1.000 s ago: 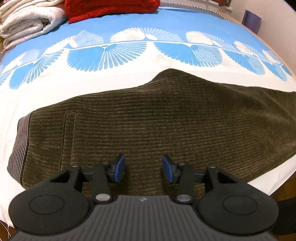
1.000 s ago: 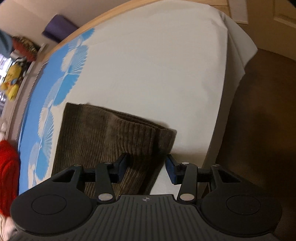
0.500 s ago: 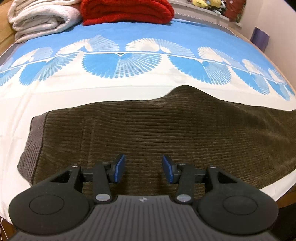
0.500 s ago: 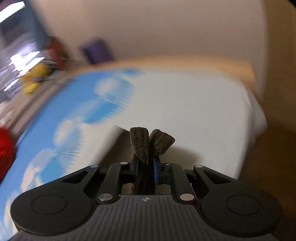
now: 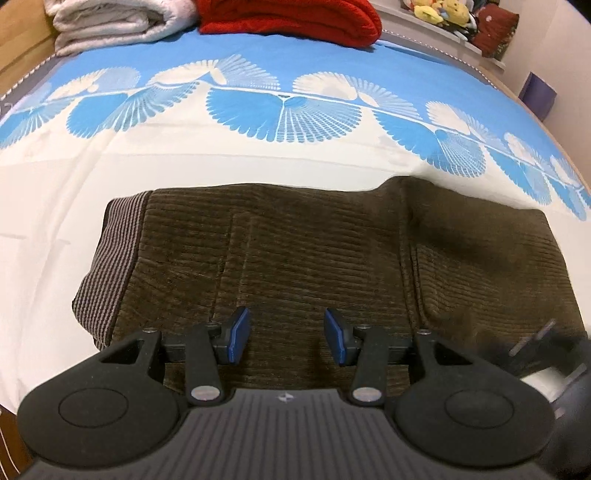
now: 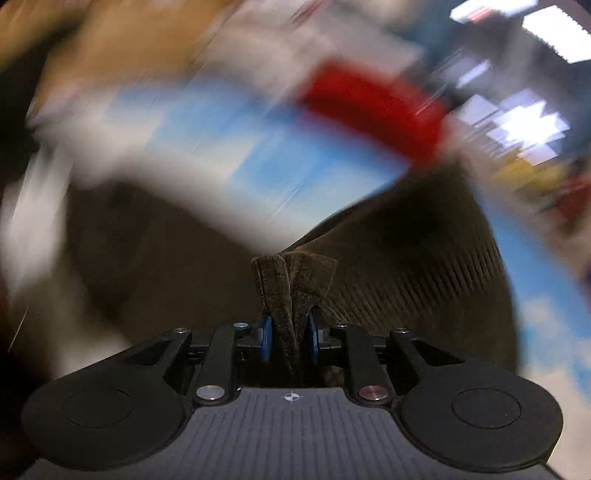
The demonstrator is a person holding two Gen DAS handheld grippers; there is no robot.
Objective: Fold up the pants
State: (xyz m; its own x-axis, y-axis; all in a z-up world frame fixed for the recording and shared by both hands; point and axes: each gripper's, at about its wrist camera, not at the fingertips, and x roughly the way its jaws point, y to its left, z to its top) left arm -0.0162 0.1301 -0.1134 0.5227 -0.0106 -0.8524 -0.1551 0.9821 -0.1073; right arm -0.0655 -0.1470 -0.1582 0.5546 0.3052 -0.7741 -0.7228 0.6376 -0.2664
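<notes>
On the bed (image 5: 155, 173), close to its near edge, found the brown corduroy pants (image 5: 314, 251) lying across the white part of the cover, just short of the blue fan-pattern band. Saw the striped grey waistband (image 5: 107, 266) at the end toward the left edge of the bed, flat against the cover. Noted a raised seam or fold line running from the far side of the pants to the near side in their right part, with the cloth beyond it darker and shadowed.

Found the left gripper (image 5: 287, 339) poised over the near side of the pants, released: jaws apart, blue pads (image 5: 239, 334) clear of each other, nothing between them. Could not tell whether the pads touched the cloth below.

In the right wrist view, saw the right gripper (image 6: 288, 332) clenched on a bunched end of the pants (image 6: 291, 280), the cloth pinched between both pads and standing up past the fingertips in two lobes. Noted that its jaws had just eased apart slightly, with the cloth between them and the pads pressing on it. Saw more corduroy arching away to the right behind the grip. Found everything else in that view smeared by blur.

At the far edge of the bed, saw a folded red blanket (image 5: 291, 16) beside a folded white one (image 5: 110, 18).
</notes>
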